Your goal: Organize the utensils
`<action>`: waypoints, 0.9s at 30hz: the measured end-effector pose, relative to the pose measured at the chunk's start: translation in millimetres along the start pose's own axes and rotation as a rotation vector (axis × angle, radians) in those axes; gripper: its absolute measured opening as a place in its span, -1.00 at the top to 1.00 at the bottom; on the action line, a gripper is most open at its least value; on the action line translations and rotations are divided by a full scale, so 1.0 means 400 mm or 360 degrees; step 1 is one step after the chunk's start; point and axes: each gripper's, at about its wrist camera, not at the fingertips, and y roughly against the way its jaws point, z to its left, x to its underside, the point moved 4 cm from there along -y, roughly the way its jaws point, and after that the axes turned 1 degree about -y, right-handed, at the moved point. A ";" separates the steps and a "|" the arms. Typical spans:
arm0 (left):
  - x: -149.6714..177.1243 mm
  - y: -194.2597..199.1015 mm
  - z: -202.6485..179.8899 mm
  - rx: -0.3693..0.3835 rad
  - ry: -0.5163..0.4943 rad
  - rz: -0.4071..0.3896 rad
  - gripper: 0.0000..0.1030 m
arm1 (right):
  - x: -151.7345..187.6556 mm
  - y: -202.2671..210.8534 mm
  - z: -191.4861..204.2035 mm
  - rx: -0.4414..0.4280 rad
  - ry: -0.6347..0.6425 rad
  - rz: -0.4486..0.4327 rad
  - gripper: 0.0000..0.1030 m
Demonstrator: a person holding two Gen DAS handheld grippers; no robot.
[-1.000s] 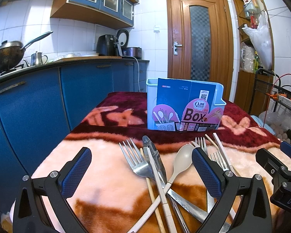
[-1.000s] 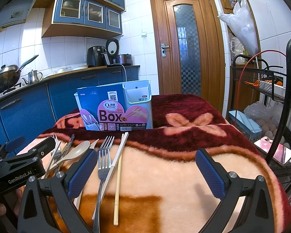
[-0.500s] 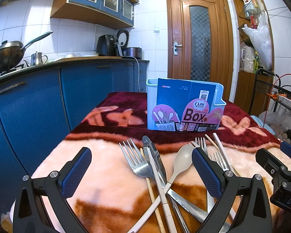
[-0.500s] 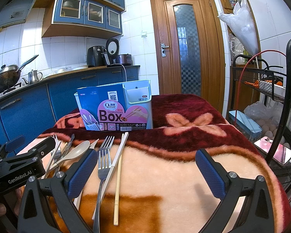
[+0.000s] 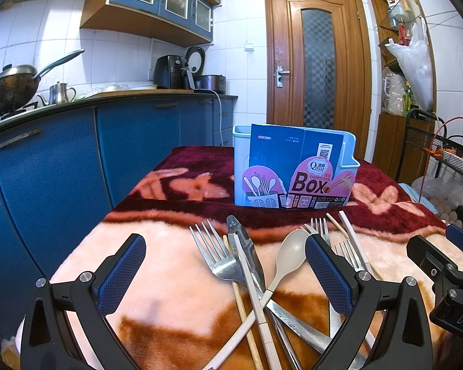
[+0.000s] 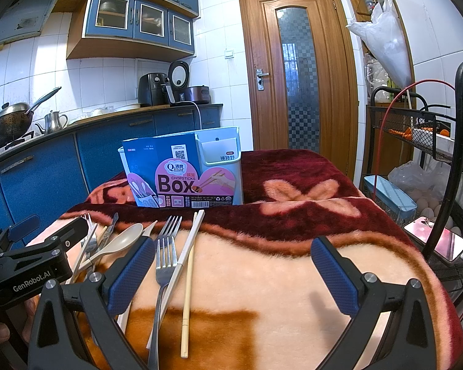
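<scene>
Nothing is changing across the last second: the left gripper (image 5: 225, 271) and right gripper (image 6: 233, 273) are remaining wide open and empty. The utensils (image 5: 247, 262) are lying loose on the blanket (image 6: 262, 265), in front of the chopstick box (image 6: 182, 175); sorting is not yet beginning.

White-tiled walls (image 5: 114, 58) back blue base cabinets (image 5: 132, 141) and glass-fronted wall cabinets (image 6: 139, 21). A wooden door (image 6: 296, 71) with a chequered glass panel stands shut behind; a wire rack (image 6: 423, 135) stands at the right.
</scene>
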 end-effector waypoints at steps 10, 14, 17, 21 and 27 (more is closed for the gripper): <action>0.000 0.000 0.000 0.0000 0.0000 -0.0001 -0.99 | 0.000 0.000 0.000 0.0000 0.0000 0.0000 -1.00; 0.000 0.000 0.000 0.0000 0.0000 -0.0001 -0.99 | -0.001 0.000 0.000 0.0000 0.0000 0.0000 -1.00; 0.000 0.000 0.000 0.0000 0.0000 -0.0001 -0.99 | -0.001 0.000 0.000 0.0000 0.0000 0.0000 -1.00; 0.000 0.000 0.000 0.0000 -0.0001 -0.0001 -0.99 | -0.001 0.000 0.000 0.0000 0.0000 0.0000 -1.00; -0.004 0.004 0.006 -0.0005 0.0005 0.0002 -0.99 | -0.002 0.000 -0.001 -0.0002 -0.0001 0.0001 -1.00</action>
